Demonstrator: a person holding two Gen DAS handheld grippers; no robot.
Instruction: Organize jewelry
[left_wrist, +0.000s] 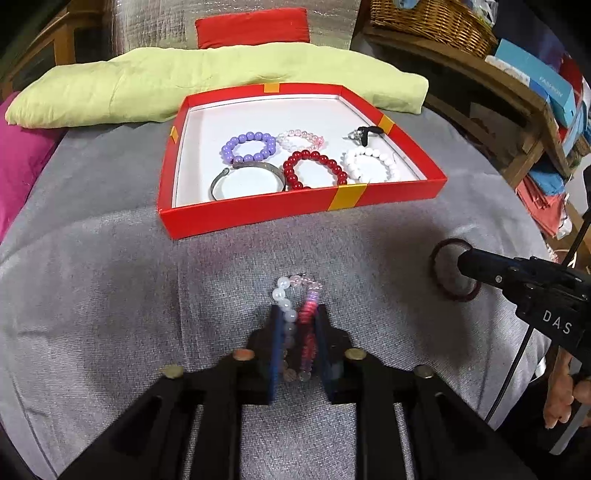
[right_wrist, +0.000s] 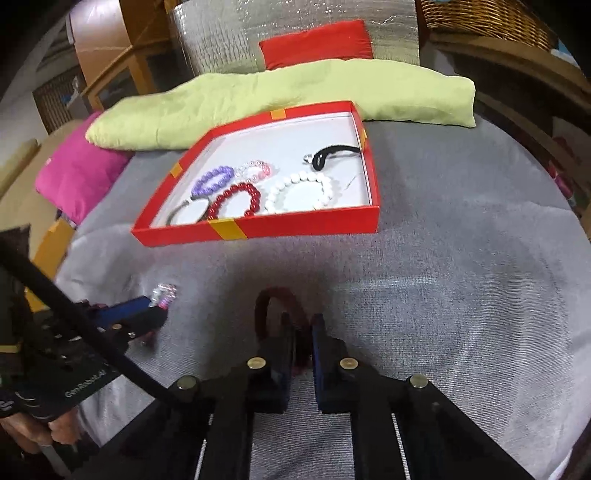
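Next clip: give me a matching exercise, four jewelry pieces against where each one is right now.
Things:
1. purple bracelet
2. dark red hair tie
3. pale bead bracelet
4. metal cuff

Places:
A. in the left tongs
B. in the red box, nearest its front left corner
C. in the right tongs
D. in the box, behind the cuff

Pairs: 1-D, 2-C, 3-A, 4-B
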